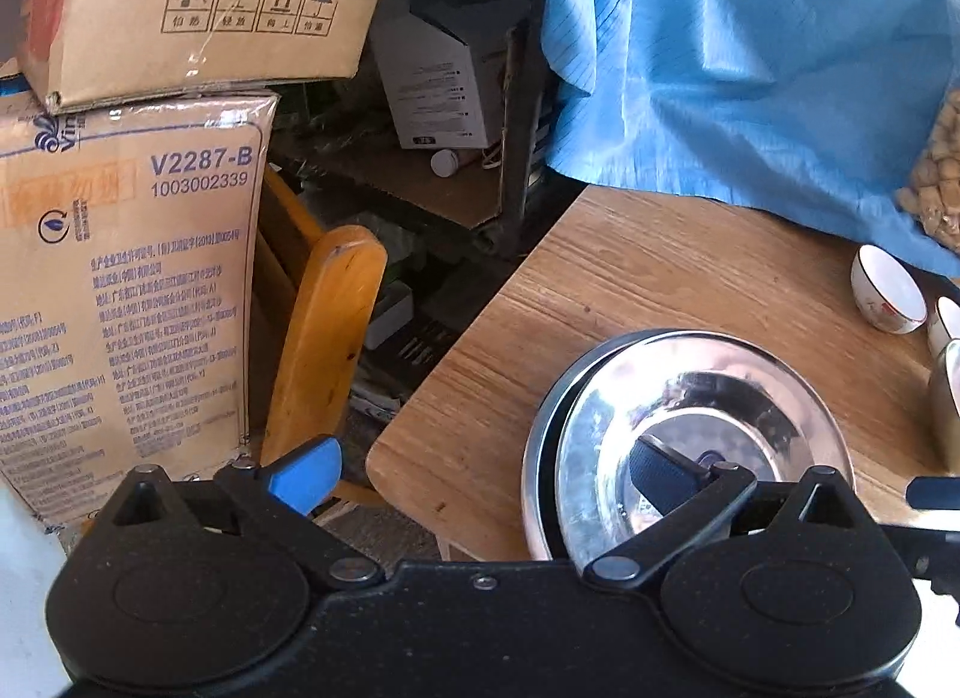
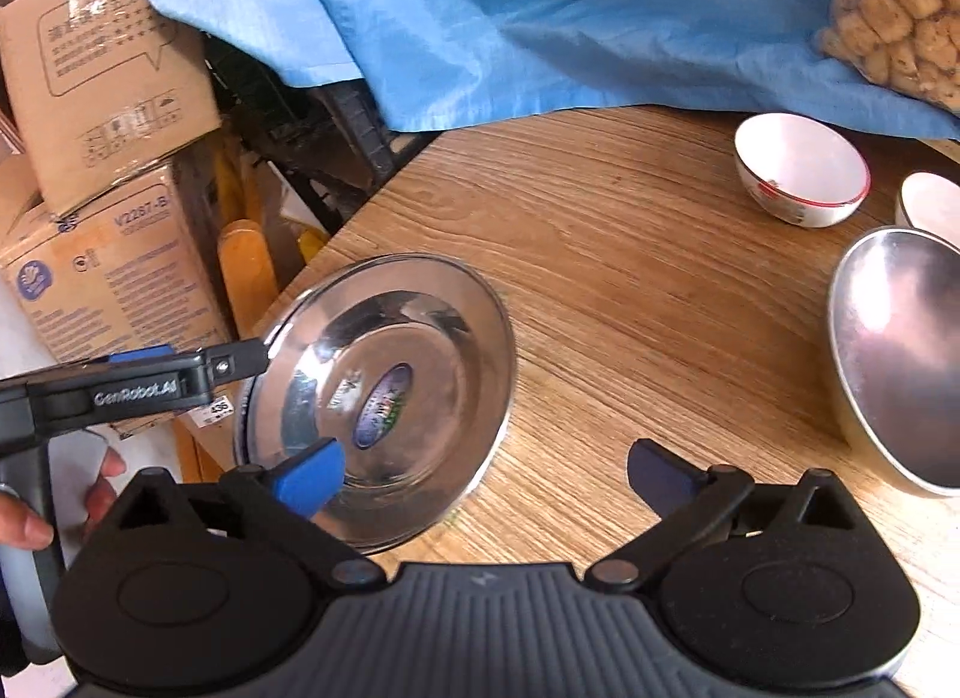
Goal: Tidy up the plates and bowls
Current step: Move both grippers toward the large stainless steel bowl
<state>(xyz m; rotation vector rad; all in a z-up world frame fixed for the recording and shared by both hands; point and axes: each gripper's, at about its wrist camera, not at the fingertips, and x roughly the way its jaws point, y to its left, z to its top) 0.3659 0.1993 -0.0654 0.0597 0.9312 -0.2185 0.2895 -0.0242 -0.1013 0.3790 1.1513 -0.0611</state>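
Both grippers are spread wide with nothing in them. Right gripper [image 2: 486,479] hangs over the table [image 2: 630,290], its left pad over the near edge of the steel plates [image 2: 384,392]; left gripper [image 1: 480,479] has its right pad over the same stack. Plates sit at the table's near left corner. Right of them is a steel bowl [image 2: 900,356], farther back two white bowls [image 2: 801,167], then a blue cloth [image 2: 540,20].
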